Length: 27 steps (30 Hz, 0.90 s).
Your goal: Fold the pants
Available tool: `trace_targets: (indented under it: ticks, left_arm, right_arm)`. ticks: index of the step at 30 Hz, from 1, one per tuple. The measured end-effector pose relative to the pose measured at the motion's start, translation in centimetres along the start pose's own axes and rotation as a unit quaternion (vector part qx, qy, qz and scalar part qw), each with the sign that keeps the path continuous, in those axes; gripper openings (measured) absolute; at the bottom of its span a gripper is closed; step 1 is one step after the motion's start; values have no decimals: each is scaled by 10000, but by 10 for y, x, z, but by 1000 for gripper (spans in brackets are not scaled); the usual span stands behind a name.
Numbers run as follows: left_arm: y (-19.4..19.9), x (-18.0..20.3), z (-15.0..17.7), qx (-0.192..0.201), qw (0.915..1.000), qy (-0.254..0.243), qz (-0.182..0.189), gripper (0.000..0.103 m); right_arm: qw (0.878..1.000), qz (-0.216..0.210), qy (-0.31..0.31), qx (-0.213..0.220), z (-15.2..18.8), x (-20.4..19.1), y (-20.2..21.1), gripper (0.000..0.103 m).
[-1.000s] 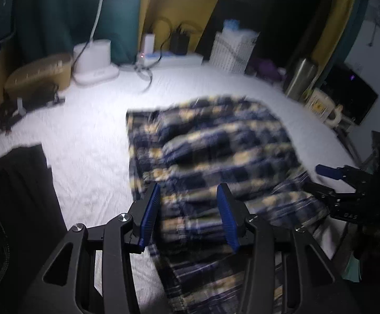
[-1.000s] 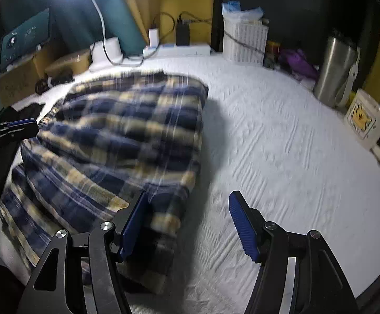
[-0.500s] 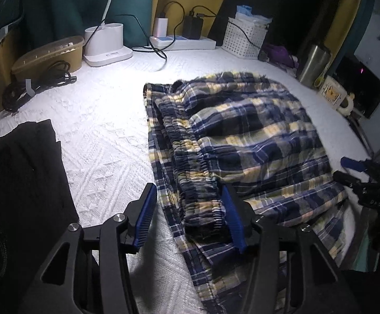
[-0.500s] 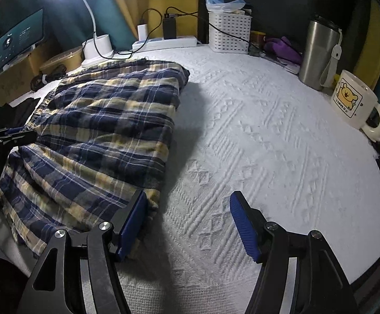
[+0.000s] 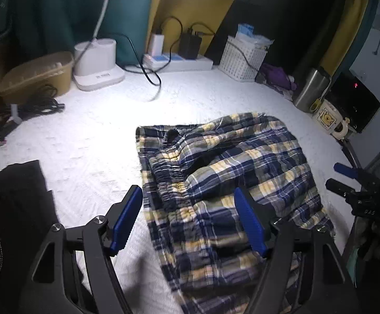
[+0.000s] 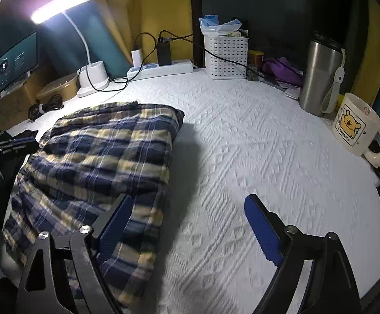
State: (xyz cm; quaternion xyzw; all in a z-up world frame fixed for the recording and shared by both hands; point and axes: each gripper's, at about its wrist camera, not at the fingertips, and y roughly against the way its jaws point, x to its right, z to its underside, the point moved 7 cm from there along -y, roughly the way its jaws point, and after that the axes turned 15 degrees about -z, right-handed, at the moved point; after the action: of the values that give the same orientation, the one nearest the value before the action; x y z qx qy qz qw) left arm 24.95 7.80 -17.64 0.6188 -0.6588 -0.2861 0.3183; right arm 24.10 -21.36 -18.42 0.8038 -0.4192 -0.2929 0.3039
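The blue, yellow and white plaid pants [image 5: 229, 183] lie folded over on the white textured tabletop [image 5: 90, 141], their elastic waistband toward the left. They also show in the right wrist view [image 6: 103, 162]. My left gripper [image 5: 190, 219] is open and empty, hovering over the near part of the pants by the waistband. My right gripper [image 6: 187, 227] is open and empty, above the right edge of the pants and the bare tabletop [image 6: 268, 157]. The right gripper also shows at the right edge of the left wrist view [image 5: 347, 180].
A black garment [image 5: 9, 204] lies at the left. At the back stand a lamp base [image 5: 97, 64], a power strip [image 5: 176, 61] with cables, a white basket [image 6: 225, 53] and a tan box [image 5: 36, 73]. A steel tumbler [image 6: 320, 76] and a bear mug [image 6: 354, 125] stand at the right.
Both grippers have pulled back and lifted from the pants. The left gripper's jaws have opened wider. The pants lie more bunched than half a second ago.
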Motion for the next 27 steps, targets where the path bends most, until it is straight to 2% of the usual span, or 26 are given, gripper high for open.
trace_targets:
  ticks: [4,7,9,11,14,18,23,25,27]
  left_arm:
    - [-26,-5,9,-470,9987,174,0,73]
    - [-26,-3,10,-417,9989,186,45,76]
    - [-26,0,10,-429,9989,193,76,84]
    - [-25,7,11,-483,9986,178,111,87]
    - [-27,19,10,-570,9978,76,335,87]
    - [-33,26,9,-441,9986,-199,200,87]
    - [-37,27,7,-382,9989,-237,164,87]
    - [-37,29,7,-338,9989,-290,132,84]
    - [-37,30,6,-297,9989,-333,105,70]
  right_arm:
    - [9999,2,-97,-48,-4,8,-10,89]
    - [9998,-50,-180,-71,-6,13,-17,89]
    - [9997,-96,-228,-63,-7,16,-21,89]
    - [9994,-174,-295,-44,-8,18,-26,89]
    - [9988,-302,-382,-42,-12,20,-35,89]
    - [9974,-571,-431,-2,-19,15,-46,89]
    - [9953,-839,-480,-56,-24,8,-65,89]
    - [9947,-905,-476,-80,-27,3,-70,89]
    - [9929,-1088,-469,-82,-30,-4,-75,89]
